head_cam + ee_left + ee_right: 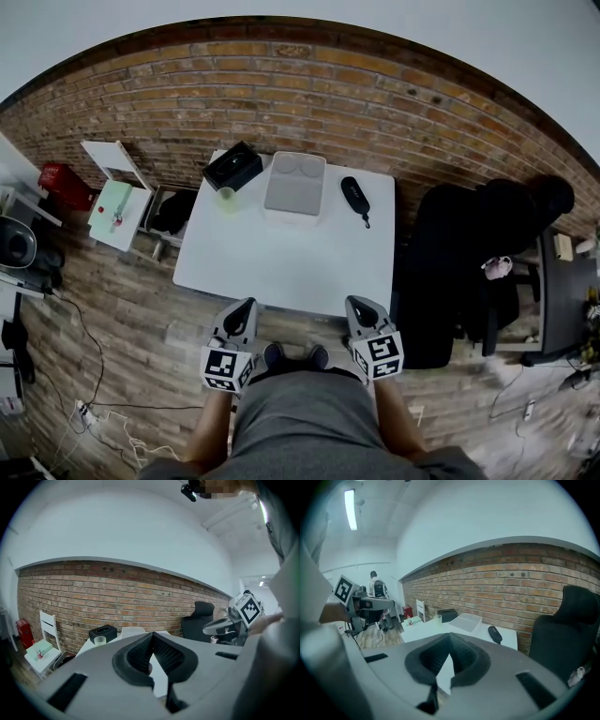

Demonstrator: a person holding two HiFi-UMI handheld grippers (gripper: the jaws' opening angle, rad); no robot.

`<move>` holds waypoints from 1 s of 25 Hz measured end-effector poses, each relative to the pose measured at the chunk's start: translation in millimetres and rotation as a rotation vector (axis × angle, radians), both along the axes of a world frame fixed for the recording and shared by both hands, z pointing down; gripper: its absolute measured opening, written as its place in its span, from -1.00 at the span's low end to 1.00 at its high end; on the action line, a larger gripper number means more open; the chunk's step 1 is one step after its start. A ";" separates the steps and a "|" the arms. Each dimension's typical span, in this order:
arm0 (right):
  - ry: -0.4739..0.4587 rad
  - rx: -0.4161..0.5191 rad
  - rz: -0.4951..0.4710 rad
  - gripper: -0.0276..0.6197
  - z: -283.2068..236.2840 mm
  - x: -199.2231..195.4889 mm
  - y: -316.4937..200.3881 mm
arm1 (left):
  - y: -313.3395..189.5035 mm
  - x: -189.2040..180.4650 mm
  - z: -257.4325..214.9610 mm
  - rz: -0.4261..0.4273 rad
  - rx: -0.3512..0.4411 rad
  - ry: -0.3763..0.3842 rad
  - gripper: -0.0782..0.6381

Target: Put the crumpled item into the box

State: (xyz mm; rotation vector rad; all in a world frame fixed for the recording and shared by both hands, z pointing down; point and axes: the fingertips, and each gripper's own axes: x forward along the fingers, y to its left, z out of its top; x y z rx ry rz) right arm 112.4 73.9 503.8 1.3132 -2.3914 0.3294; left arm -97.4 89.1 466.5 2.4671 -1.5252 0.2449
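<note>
Hovering closed and empty at the bottom of the frame

Your left gripper [246, 306] and right gripper [357, 303] hang with jaws together on nothing, just short of the white rectangular table [281, 272]. At its upper edge sits the pale translucent plastic box [294, 192]; no crumpled item shows outside it. Only the head view looks inside: two pale rounded shapes, unidentifiable. Judge from there before committing either hand.

on the white table [281, 262] — one black tissue box [233, 166], one pale cup [226, 199], one clear box [294, 185], one black case [354, 197] — beside it, one black office chair [450, 272].
</note>
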 end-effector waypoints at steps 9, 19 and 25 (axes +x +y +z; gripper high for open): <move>0.045 0.070 -0.017 -0.91 -10.9 -4.3 5.6 | 3.6 1.0 5.3 0.015 -0.022 0.026 -0.77; 0.030 0.076 -0.011 -0.91 -12.2 -7.2 5.5 | 5.2 -3.0 1.3 0.018 0.012 -0.024 -0.77; 0.031 0.069 0.006 -0.91 -10.8 -3.4 5.5 | 6.1 -3.1 3.0 0.037 0.010 -0.028 -0.77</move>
